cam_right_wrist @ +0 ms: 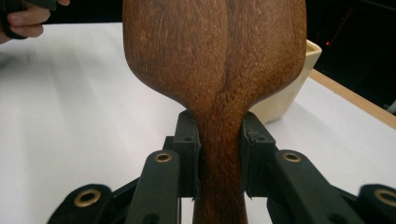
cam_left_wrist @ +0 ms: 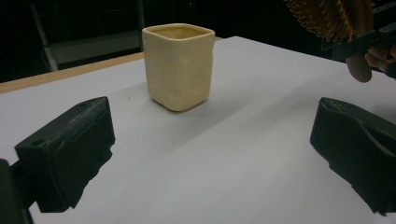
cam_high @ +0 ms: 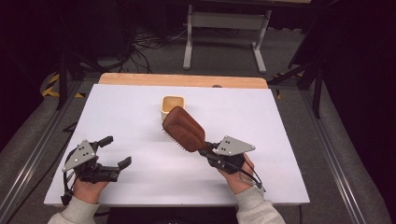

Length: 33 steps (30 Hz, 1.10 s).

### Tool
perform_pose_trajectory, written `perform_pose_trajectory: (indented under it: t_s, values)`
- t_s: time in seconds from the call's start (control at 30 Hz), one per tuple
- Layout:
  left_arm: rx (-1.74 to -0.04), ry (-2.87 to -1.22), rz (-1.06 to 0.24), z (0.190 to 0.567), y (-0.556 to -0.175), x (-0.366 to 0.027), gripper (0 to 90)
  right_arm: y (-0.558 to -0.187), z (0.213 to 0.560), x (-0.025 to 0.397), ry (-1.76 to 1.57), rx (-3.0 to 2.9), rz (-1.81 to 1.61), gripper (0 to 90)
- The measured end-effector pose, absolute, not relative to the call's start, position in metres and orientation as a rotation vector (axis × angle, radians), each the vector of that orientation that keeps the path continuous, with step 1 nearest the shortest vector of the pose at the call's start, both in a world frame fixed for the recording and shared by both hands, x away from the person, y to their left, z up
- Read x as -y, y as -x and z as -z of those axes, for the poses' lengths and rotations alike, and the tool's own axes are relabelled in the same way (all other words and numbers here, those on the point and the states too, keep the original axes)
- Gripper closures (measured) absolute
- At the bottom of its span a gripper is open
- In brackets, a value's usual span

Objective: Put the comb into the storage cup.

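A brown wooden hairbrush (cam_high: pixel 184 129) is held above the white table, its head pointing toward a cream square cup (cam_high: pixel 173 107). My right gripper (cam_high: pixel 206 152) is shut on the brush's handle (cam_right_wrist: pixel 219 154), with the wooden back facing the right gripper view's camera and the bristles facing down-left. The cup (cam_left_wrist: pixel 178 65) stands upright and looks empty; its rim (cam_right_wrist: pixel 312 51) peeks out behind the brush head. My left gripper (cam_high: pixel 115 150) rests low near the table's front left, open, with nothing between its jaws. The brush's bristles (cam_left_wrist: pixel 327 18) show at the top right of the left gripper view.
The white tabletop (cam_high: pixel 140 121) has a wooden strip (cam_high: pixel 182 80) along its far edge. Beyond it stand a grey metal frame (cam_high: pixel 224 28) and floor cables. Dark rails run along both sides of the table.
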<state>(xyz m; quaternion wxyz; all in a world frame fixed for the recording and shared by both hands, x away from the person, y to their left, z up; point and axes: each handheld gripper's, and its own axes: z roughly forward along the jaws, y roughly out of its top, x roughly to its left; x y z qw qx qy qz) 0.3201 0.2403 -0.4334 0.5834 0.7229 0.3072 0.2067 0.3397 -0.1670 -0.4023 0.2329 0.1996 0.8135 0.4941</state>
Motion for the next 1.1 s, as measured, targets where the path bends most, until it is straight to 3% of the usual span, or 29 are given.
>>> perform_pose_trajectory:
  t_s: [0.4,1.1]
  values:
    - [-0.689,-1.686,-0.444,0.427,-0.321,-0.230,0.6,-0.335,0.429,0.142,-0.505,-2.192,-1.477,72.1]
    - [-0.600,-1.695,-0.258,0.396,-0.337,-0.193,0.1,-0.334,0.435,0.134,-0.485,-2.196,-1.446,72.1]
